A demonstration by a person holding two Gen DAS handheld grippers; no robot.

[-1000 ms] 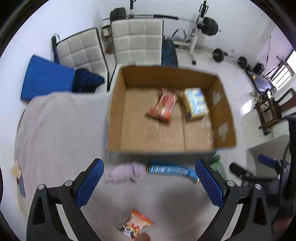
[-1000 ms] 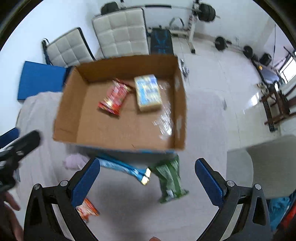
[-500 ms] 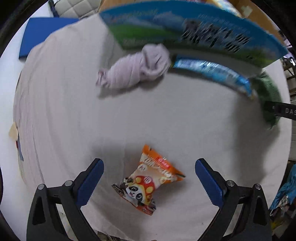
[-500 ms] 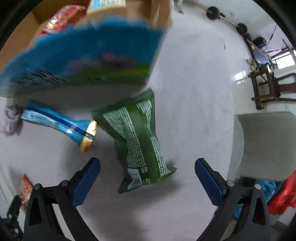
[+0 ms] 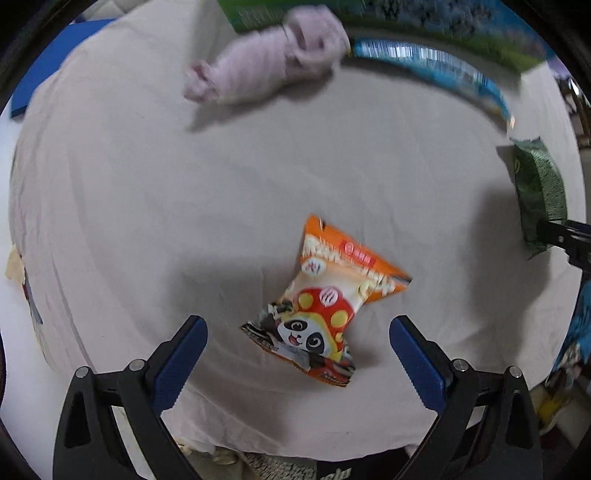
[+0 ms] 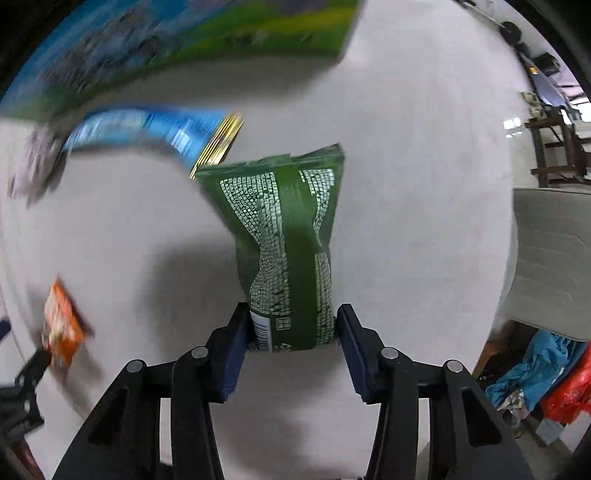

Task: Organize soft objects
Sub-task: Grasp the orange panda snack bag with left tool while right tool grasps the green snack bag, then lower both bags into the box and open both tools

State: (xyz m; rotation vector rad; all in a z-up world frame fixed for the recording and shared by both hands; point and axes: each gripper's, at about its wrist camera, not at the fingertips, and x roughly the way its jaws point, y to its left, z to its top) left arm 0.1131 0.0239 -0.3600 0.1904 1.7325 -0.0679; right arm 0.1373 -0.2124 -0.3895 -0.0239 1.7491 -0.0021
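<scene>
Left wrist view: your left gripper [image 5: 297,352] has its jaws spread wide, nothing between the blue pads [image 5: 181,360]. The orange panda snack pack [image 5: 325,302] lies flat on the pale tablecloth [image 5: 147,221], just ahead of the fingertips and roughly centred in the gap, tilted with its orange end up and to the right. No contact with either pad.

Farther out, a pink cloth bundle [image 5: 266,70] sits on the cloth near the top edge, its right end touching or just beside the blue wrapper pack [image 5: 436,70]; blur makes it hard to say which. A printed box side [image 5: 424,26], green and blue, runs along the top behind both. The green bag [image 5: 539,188] shows at the far right, with your other gripper's black frame reaching it.

Right wrist view: your right gripper [image 6: 293,341] is closed onto the green bag [image 6: 291,236]. Both blue pads [image 6: 234,354] press the near end from either side, and the bag is pinched narrower there. It extends straight away from you over the tablecloth [image 6: 424,184]. Cannot tell if it is lifted or lying on the cloth.

The blue wrapper pack [image 6: 155,129], gold-edged end toward the bag, sits just beyond the bag's far left corner. The printed box side [image 6: 192,48] is above it. The orange panda snack pack [image 6: 61,328] is at the left edge, well apart from the bag.
</scene>
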